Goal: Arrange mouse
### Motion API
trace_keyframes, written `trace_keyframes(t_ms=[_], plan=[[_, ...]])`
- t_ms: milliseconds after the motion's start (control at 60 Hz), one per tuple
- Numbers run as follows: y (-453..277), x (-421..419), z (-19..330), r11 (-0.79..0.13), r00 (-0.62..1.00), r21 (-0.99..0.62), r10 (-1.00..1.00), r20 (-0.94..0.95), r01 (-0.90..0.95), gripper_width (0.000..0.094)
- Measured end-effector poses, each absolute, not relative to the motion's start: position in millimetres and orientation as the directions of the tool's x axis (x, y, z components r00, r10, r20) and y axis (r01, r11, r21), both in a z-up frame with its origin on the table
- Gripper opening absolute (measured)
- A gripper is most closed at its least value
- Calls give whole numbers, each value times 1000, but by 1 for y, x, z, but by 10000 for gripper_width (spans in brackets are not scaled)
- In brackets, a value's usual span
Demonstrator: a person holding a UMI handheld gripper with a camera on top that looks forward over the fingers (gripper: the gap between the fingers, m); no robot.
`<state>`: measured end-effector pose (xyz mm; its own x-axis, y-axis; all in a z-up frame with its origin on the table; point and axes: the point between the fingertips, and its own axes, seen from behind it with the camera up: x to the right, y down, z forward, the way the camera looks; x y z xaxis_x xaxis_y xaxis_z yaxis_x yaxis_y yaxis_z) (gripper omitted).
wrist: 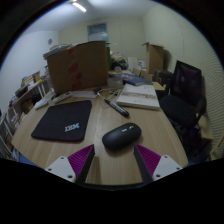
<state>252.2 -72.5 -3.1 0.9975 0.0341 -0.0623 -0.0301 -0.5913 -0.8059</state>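
Observation:
A black computer mouse (121,136) lies on the wooden table (85,140), just ahead of my fingers and a little right of the black mouse pad (62,122) with white lettering. My gripper (111,158) is open, its purple pads (72,159) spread wide on either side below the mouse. Nothing is held between the fingers. The mouse rests on the table off the pad.
A cardboard box (76,66) stands at the back of the table. A white book or papers (138,96) and a pen-like tool (116,107) lie beyond the mouse. A black chair (184,90) stands at the right. More boxes and clutter line the left wall.

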Motion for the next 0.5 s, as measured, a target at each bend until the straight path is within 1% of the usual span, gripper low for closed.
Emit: trace_keyframes(t_ms=[100, 350, 383, 483, 500], plan=[[-52, 253, -7, -579, 998, -815, 67, -8, 32, 816], [-10, 251, -6, -542, 997, -839, 78, 0, 42, 814], [-5, 252, -5, -536, 997, -843, 73, -2, 37, 784], [3, 261, -7, -521, 1000, -853, 24, -11, 3, 483], [2, 261, -7, -524, 1000, -852, 16, -21, -9, 481]])
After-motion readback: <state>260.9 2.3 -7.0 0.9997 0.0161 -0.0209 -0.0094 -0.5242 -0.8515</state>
